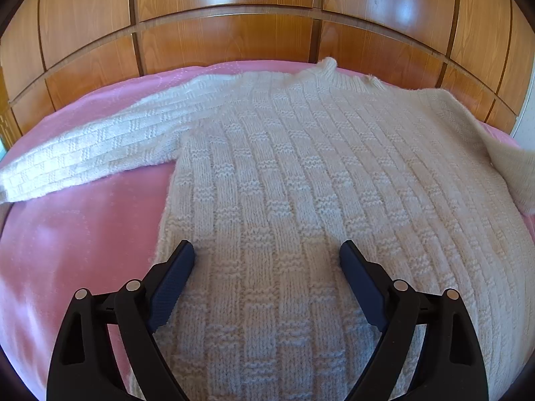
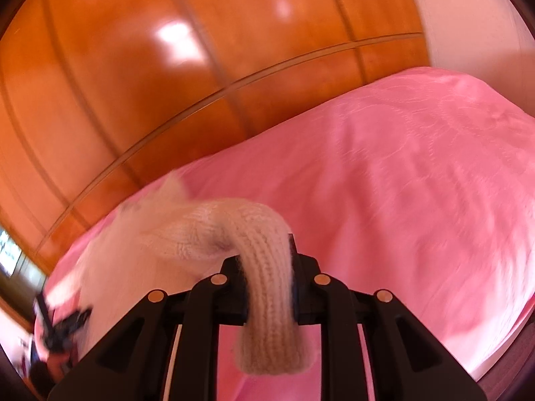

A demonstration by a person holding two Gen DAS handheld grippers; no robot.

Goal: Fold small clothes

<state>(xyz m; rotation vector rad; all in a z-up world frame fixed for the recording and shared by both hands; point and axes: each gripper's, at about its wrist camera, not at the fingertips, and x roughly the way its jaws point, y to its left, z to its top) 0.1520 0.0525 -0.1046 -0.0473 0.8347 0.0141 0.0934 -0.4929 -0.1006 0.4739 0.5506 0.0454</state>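
Right gripper (image 2: 267,267): fingers clamped on cuff of cream ribbed-knit sweater sleeve (image 2: 264,300), held off pink bed cover (image 2: 418,183) | left gripper (image 1: 267,257): fingers spread wide, nothing gripped, over cream basket-weave knitted sweater (image 1: 301,183) | sweater lies flat, long axis running away from fingers; body is left of held sleeve.

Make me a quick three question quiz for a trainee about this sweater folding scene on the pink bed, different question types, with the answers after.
1. True or false: the left gripper is clamped on the sweater.
2. Multiple choice: what does the right gripper hold? A) the bedspread B) a knitted sleeve cuff C) nothing
3. Fill in: the other sleeve lies flat on the pink ____.

Key
1. False: its jaws stand wide open over the sweater's body.
2. B: the sleeve cuff is pinched between its jaws.
3. bedspread
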